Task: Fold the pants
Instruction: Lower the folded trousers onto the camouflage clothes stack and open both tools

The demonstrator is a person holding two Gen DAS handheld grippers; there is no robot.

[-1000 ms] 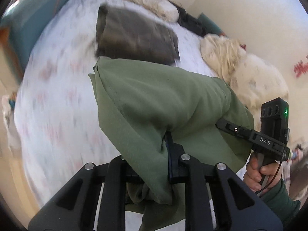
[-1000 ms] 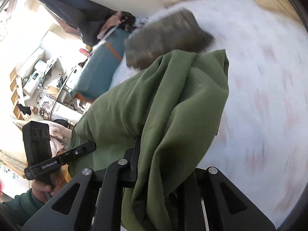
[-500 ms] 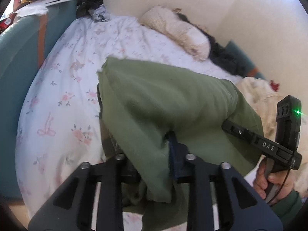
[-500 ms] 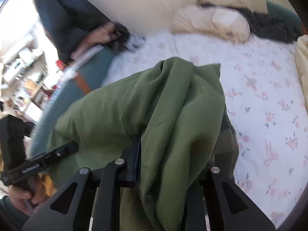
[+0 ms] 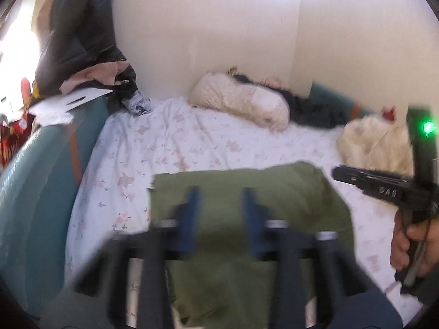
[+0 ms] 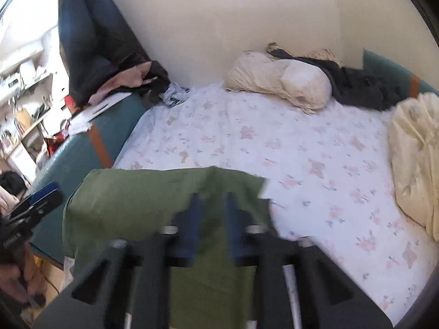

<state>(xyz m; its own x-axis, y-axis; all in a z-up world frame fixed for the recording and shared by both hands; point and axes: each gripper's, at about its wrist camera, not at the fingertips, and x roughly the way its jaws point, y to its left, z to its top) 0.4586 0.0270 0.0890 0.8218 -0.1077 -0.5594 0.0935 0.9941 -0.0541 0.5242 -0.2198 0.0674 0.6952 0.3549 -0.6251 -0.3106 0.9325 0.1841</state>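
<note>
Bedding fills the left wrist view: a floral sheet (image 5: 192, 142) is bounded on the left by a teal padded edge (image 5: 35, 192) and at the back by a pale wall (image 5: 219, 41), where a cream pillow (image 5: 241, 104) and dark clothes (image 5: 315, 109) are heaped; a cream blanket (image 5: 376, 142) is bunched at the right. A wide bare stretch of sheet is left between the pillow and the green pants (image 5: 247, 192), which lie folded on the near part of the bed, their long axis running left to right across the view. The left gripper (image 5: 221, 205) is seen with its jaws spread apart above the cloth, nothing held (motion blur softens the fingers). The right gripper (image 5: 378, 189) is seen from the side at the right edge, beyond the pants' right end; its jaw state cannot be told there. From the right wrist, the pants (image 6: 153, 200) are shown as a broad band, the left end overlapping the teal edge (image 6: 82, 153), the right end stopping on the sheet (image 6: 315, 164). The right gripper (image 6: 212, 213) is parted over the fabric and empty. Open sheet extends rightward to the blanket (image 6: 414, 164) and back to the pillow (image 6: 282, 82).
</note>
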